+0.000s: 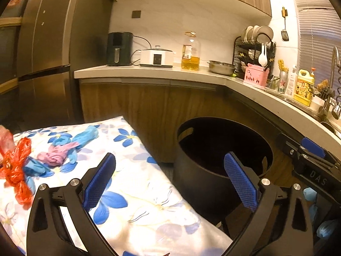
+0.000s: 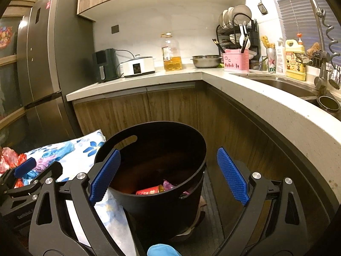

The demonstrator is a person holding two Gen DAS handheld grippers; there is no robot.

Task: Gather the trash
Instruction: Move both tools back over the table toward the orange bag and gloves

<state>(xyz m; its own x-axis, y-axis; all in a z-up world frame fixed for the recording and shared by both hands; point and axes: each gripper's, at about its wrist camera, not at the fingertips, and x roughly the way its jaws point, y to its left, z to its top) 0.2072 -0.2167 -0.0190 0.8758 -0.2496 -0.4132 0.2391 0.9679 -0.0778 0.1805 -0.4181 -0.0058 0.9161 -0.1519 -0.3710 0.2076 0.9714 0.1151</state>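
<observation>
While you look along the left gripper (image 1: 170,181), its fingers (image 1: 100,181) stand wide apart with nothing between the blue pads. Below them lies a table (image 1: 149,202) covered by a white cloth with blue flowers. On the cloth's far left part rests the trash: a crumpled red plastic wrapper (image 1: 16,168), a pink-purple wad (image 1: 54,155) and blue crumpled pieces (image 1: 85,136), all close together and touching in places. Just right of the table stands a black round bin (image 1: 191,170) with a slot handle in its wall; its inside looks dark from this view. Your right gripper's tip shows at the right edge. Behind, a wood-fronted counter (image 1: 149,72) carries a black air fryer (image 1: 119,49), a white cooker (image 1: 156,58), an oil bottle (image 1: 190,52), a steel bowl (image 1: 221,67) and a dish rack (image 1: 255,49). A tall dark fridge (image 1: 42,64) stands at the left.

From the right wrist, the right gripper (image 2: 168,177) also has its fingers (image 2: 232,177) spread wide and empty, hanging just above the bin's (image 2: 159,202) rim. Inside the bin you can see a red wrapper (image 2: 147,191) and a pink scrap (image 2: 168,185) on the bottom. The flowered table (image 2: 85,149) sits to the bin's left, with your left gripper above it. The counter bends round to a steel sink (image 2: 283,85) and tap (image 2: 319,32) under a blinded window (image 2: 298,10).
</observation>
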